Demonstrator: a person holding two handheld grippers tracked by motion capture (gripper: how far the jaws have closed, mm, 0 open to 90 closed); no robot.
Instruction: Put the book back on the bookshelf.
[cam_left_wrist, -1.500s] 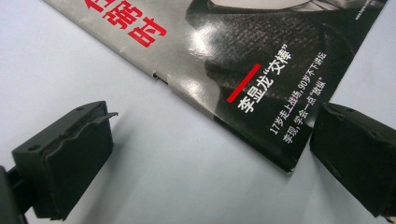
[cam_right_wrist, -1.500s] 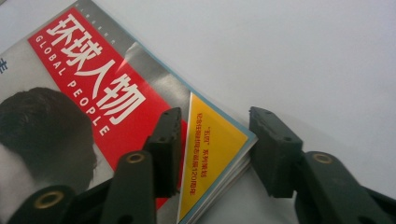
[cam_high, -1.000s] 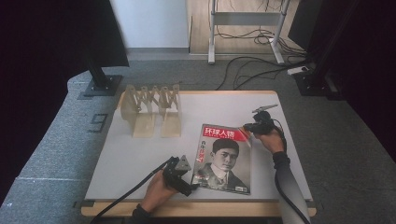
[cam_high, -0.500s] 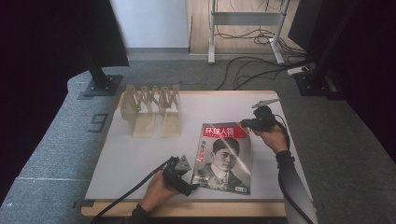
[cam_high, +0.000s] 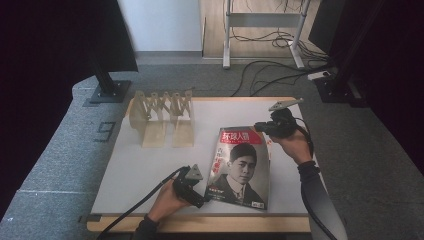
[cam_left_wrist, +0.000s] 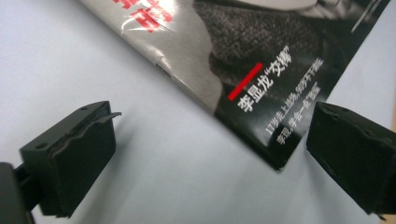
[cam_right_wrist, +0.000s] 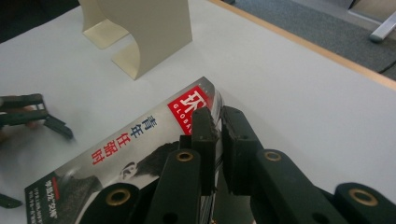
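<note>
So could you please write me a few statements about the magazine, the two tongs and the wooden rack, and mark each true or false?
1. The right tongs are shut on the magazine at its far edge. True.
2. The left tongs are clamped on the magazine's near corner. False: the jaws stand wide apart with the corner between them, untouched.
3. The wooden rack stands on the table, left of the magazine. True.
4. The magazine lies cover down. False: the portrait cover faces up.
5. The magazine leans against the rack. False: it is apart from the rack.
</note>
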